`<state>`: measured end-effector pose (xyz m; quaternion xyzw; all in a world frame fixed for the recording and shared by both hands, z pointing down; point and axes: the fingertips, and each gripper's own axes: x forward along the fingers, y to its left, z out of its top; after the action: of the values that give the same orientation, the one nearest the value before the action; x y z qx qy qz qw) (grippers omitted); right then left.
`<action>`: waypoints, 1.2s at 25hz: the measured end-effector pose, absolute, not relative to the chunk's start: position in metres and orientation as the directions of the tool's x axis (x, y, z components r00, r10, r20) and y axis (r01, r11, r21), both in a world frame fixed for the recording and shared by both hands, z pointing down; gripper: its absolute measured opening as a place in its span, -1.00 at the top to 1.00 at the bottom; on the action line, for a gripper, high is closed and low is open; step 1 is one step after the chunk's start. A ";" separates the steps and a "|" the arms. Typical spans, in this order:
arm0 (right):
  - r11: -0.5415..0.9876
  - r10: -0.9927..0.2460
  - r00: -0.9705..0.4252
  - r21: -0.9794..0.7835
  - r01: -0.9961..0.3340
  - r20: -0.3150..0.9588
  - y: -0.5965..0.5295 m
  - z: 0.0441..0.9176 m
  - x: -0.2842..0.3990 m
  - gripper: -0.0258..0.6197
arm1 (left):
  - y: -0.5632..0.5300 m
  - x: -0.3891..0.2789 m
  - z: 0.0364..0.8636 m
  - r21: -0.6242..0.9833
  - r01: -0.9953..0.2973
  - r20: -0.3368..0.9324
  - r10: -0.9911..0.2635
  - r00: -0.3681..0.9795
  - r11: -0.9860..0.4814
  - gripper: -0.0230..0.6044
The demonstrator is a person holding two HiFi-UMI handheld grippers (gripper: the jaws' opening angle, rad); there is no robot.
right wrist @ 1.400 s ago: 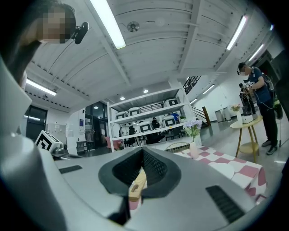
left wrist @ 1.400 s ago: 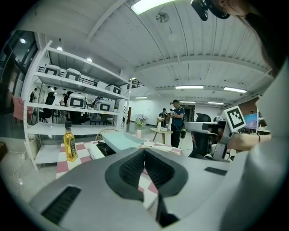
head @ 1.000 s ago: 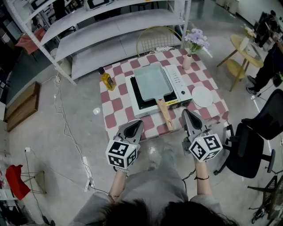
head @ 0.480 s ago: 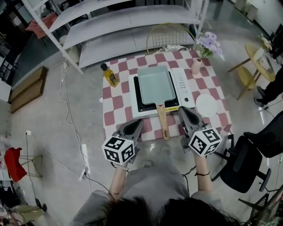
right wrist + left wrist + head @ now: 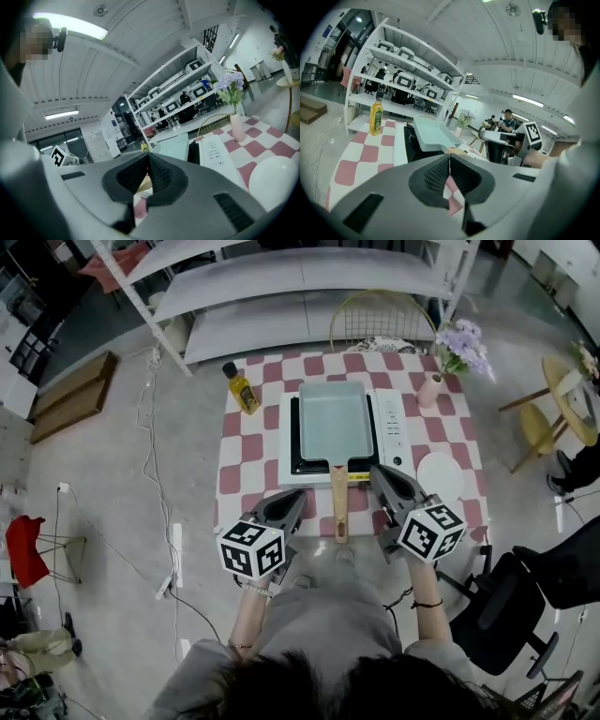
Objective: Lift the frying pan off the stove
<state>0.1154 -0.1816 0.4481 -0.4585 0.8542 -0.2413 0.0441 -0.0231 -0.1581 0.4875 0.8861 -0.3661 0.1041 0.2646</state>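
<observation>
A pale green rectangular frying pan (image 5: 333, 420) sits on the black top of a white stove (image 5: 390, 426) on the checkered table (image 5: 247, 444). Its wooden handle (image 5: 338, 504) points toward me over the front edge. My left gripper (image 5: 299, 500) is shut and empty, just left of the handle's end. On the handle's right, near the stove's front corner, my right gripper (image 5: 377, 473) is also shut and empty. In the left gripper view the left gripper (image 5: 449, 160) faces the pan (image 5: 433, 134). The right gripper (image 5: 148, 158) sees the pan (image 5: 176, 145) and stove (image 5: 216, 153).
An oil bottle (image 5: 241, 390) stands at the table's back left, a vase of purple flowers (image 5: 432, 389) at the back right, a white plate (image 5: 439, 474) at the front right. A wire chair (image 5: 380, 320) and grey shelves stand behind. A black office chair (image 5: 511, 606) is at my right.
My head view has shifted, so the table now sits more centred. Both grippers have come closer to the table's front edge, either side of the handle. Both stay shut.
</observation>
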 end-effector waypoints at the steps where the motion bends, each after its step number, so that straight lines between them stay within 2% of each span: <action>1: 0.469 -0.794 -0.590 -0.470 -0.748 0.148 -0.183 0.450 0.115 0.85 | -0.158 -0.022 0.488 0.398 -0.708 0.381 -0.597 0.706 -0.584 0.84; 12: 0.519 -0.654 -0.736 -0.604 -0.605 0.174 -0.194 0.468 0.105 0.85 | -0.156 -0.008 0.499 0.486 -0.729 0.401 -0.619 0.675 -0.481 0.83; 25: 0.409 -0.607 -0.771 -0.758 -0.509 0.191 -0.203 0.487 0.093 0.84 | -0.156 0.000 0.500 0.606 -0.655 0.369 -0.570 0.734 -0.451 0.83; 28: 0.374 -0.601 -0.777 -0.793 -0.481 0.188 -0.205 0.491 0.090 0.67 | -0.156 0.003 0.500 0.638 -0.628 0.357 -0.551 0.754 -0.445 0.83; 30: 0.353 -0.598 -0.781 -0.815 -0.459 0.180 -0.206 0.492 0.089 0.66 | -0.156 0.005 0.501 0.655 -0.612 0.349 -0.540 0.765 -0.444 0.82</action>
<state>0.0885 -0.2058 0.4925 -0.3226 0.8192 -0.4683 0.0746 0.0051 -0.1561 0.5007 0.8485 -0.3396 0.0444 0.4035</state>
